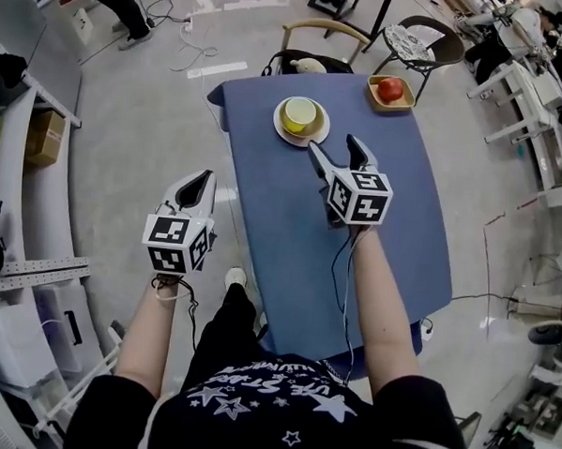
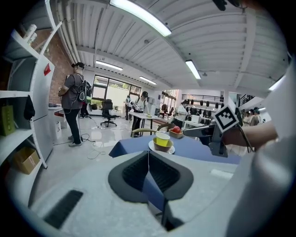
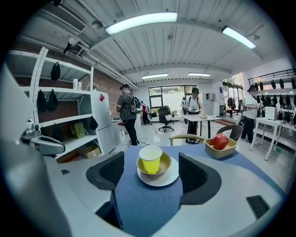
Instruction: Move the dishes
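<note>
Both bare forearms reach forward from the body, with each gripper tipped a little below level. The right forearm lies over the blue-covered counter [image 1: 299, 239]. The right gripper [image 1: 336, 146] hovers near the counter's middle with its jaws spread wide and nothing between the pads. It aims at the stacked dishes just ahead without touching them.

The stack is a white plate [image 1: 300, 136] carrying a tan bowl [image 1: 315, 125] with a yellow cup [image 1: 300, 113] standing upright inside. It sits near the counter's far edge. A square tan dish [image 1: 374, 101] holding a red apple [image 1: 391, 88] rests at the far right corner, apart from the stack.

The left gripper [image 1: 205, 176] is held off the counter's left side, above the floor. Its jaws are pressed together and it is empty.
</note>
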`<state>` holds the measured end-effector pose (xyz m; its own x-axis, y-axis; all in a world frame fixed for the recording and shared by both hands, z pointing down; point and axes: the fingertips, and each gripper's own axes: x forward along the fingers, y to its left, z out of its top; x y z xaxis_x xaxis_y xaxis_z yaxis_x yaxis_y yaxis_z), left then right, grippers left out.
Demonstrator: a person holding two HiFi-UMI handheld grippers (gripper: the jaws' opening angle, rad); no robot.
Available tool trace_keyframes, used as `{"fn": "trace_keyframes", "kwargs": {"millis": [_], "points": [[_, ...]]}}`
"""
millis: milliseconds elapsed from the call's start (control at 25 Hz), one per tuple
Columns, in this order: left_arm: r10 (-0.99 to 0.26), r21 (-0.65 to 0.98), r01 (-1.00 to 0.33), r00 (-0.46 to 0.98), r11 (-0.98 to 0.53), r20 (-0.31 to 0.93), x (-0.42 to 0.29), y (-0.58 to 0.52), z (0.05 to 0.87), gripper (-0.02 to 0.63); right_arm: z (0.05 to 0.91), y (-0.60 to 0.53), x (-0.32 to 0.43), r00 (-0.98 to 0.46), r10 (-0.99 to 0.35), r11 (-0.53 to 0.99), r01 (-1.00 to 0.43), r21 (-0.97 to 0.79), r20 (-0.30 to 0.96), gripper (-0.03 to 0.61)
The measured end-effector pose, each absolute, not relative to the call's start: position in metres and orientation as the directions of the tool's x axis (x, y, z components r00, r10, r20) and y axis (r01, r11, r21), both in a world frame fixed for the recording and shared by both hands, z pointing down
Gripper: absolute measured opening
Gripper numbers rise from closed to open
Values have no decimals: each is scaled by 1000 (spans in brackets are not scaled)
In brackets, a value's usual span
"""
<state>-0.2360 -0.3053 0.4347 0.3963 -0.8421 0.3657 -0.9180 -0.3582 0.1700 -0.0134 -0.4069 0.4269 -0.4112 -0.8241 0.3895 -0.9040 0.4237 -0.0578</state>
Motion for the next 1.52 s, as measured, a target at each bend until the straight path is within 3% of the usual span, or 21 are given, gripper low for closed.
{"fn": "trace_keyframes", "kwargs": {"millis": [920, 1520], "points": [[-796, 251, -887, 459, -387, 393, -240, -404, 491, 21, 515, -514, -77, -355, -658, 511, -858, 48, 664, 391], [-806, 275, -895, 439, -352, 397, -243, -396, 494, 21, 503, -513, -76, -375, -672, 512, -858, 36, 638, 374]]}}
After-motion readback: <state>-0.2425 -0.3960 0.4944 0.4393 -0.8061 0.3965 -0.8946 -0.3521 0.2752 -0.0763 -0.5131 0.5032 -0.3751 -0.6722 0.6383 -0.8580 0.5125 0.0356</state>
